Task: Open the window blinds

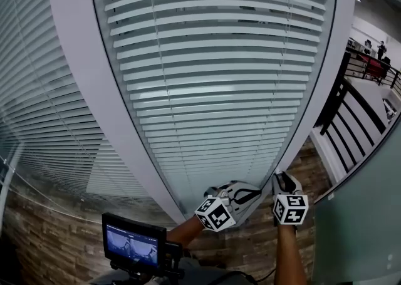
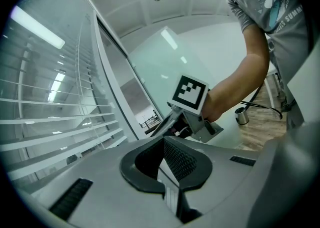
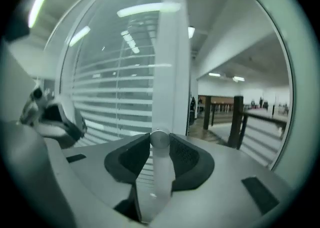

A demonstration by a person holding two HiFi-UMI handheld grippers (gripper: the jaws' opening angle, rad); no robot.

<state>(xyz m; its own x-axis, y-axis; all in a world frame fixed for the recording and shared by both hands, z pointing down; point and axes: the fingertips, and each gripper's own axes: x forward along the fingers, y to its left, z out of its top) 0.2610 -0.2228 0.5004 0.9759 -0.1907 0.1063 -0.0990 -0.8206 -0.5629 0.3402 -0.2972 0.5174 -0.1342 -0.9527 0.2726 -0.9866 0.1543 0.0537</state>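
Beside blinds (image 3: pixel 112 96), right hand-held gripper (image 3: pixel 160 144), jaws part-open, clamps wand (image 3: pixel 167 61)

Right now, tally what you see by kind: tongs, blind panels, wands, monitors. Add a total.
Tongs: 2, left tongs and right tongs
Blind panels: 2, centre blind and left blind
Wand: 1, between the right tongs
Monitor: 1
Total: 6

My right gripper (image 3: pixel 160 144) is clamped on the wand (image 3: pixel 162 174), a pad on each side, with my forearm (image 1: pixel 289 257) reaching up beneath it. My left gripper (image 2: pixel 163 144) hovers just left of the wand, jaws together and empty, aimed across at the right one.
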